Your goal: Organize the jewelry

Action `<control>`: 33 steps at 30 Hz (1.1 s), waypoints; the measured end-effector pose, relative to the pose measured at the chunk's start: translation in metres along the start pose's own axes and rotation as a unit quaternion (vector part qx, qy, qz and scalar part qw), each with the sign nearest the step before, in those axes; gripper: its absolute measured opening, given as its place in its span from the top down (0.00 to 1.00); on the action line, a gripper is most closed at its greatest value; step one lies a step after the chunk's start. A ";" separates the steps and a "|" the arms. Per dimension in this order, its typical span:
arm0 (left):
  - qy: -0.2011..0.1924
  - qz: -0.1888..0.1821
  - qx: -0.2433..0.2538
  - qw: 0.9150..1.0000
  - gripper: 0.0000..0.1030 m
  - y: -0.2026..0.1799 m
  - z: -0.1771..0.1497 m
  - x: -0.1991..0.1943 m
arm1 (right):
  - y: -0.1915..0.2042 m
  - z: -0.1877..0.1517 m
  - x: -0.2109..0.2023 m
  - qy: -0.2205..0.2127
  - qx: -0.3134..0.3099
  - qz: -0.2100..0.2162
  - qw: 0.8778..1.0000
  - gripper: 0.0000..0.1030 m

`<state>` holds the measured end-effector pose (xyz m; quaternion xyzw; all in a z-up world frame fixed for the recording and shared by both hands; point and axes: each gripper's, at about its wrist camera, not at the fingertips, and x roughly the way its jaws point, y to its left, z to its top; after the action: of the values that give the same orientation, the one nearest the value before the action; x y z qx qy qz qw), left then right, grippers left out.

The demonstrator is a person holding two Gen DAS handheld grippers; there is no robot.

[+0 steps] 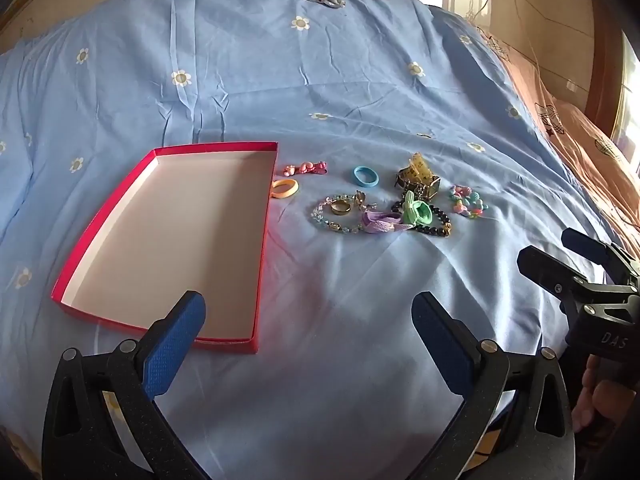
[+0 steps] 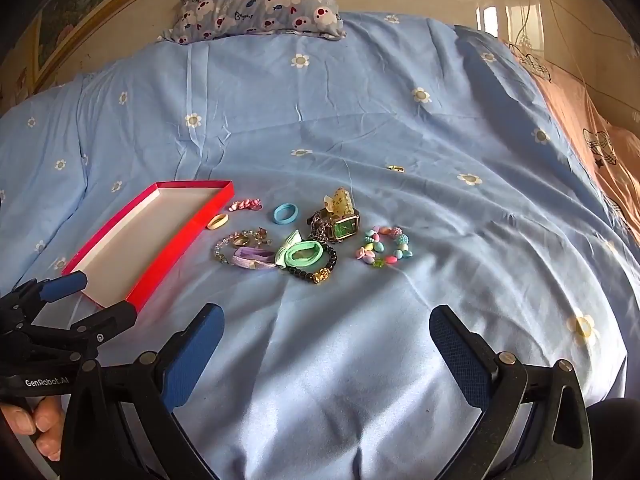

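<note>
Two hand-held grippers hover low over a blue flowered bed sheet [image 1: 320,80], both with jaws spread wide and nothing between them. Ahead and to the left of the left hand-held gripper [image 1: 308,328] lies a shallow red box [image 1: 264,216], white inside and holding nothing. Ahead of the right hand-held gripper [image 2: 326,340] the jewelry lies in a loose cluster just right of the box: an orange hair tie [image 1: 285,187] touching the box wall, a pink clip [image 1: 306,168], a blue hair tie [image 2: 285,213], a gold ring [image 1: 341,207] inside a clear bead bracelet [image 1: 332,216], a purple band [image 2: 254,259], a green bow tie [image 2: 298,254] over a black bead bracelet [image 2: 330,264], a green-faced watch [image 2: 346,226], and farthest right a pastel bead bracelet [image 2: 384,246]. A patterned pillow [image 2: 260,4] sits well beyond.
</note>
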<state>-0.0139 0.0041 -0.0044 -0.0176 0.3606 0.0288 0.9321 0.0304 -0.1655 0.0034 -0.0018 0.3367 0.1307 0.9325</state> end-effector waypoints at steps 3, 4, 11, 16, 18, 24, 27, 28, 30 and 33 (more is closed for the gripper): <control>0.003 0.001 -0.001 1.000 0.00 0.000 0.000 0.001 | 0.000 -0.001 0.000 0.003 0.004 0.002 1.000 0.00; 0.003 0.000 -0.001 1.000 0.00 0.001 0.000 0.001 | 0.000 -0.001 0.000 0.004 0.005 0.002 1.000 0.00; 0.001 0.002 -0.001 1.000 0.00 -0.001 0.001 0.002 | 0.000 0.000 0.002 0.007 0.005 0.004 1.000 0.00; 0.000 0.003 0.000 1.000 0.00 -0.002 0.003 0.002 | 0.000 0.000 0.003 0.010 0.004 0.007 1.000 0.00; 0.001 0.002 0.000 1.000 0.00 -0.002 0.003 0.002 | 0.000 0.000 0.003 0.011 0.004 0.008 1.000 0.00; 0.000 0.002 0.000 1.000 0.00 -0.003 0.003 0.002 | 0.002 0.000 0.003 0.009 0.003 0.010 1.000 0.00; 0.000 0.002 0.000 1.000 0.00 -0.003 0.003 0.002 | 0.003 0.000 0.002 0.008 0.003 0.011 1.000 0.00; 0.000 0.002 0.000 1.000 0.00 -0.003 0.003 0.002 | 0.002 0.000 0.002 0.008 0.003 0.011 1.000 0.00; 0.000 0.002 -0.001 1.000 0.00 -0.003 0.002 0.002 | 0.002 0.000 0.002 0.008 0.003 0.012 1.000 0.00; -0.001 0.003 -0.001 1.000 0.00 -0.004 0.002 0.002 | 0.003 0.000 0.002 0.008 0.003 0.012 1.000 0.00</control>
<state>-0.0109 0.0006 -0.0040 -0.0173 0.3602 0.0315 0.9322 0.0311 -0.1622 0.0025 0.0042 0.3446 0.1410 0.9281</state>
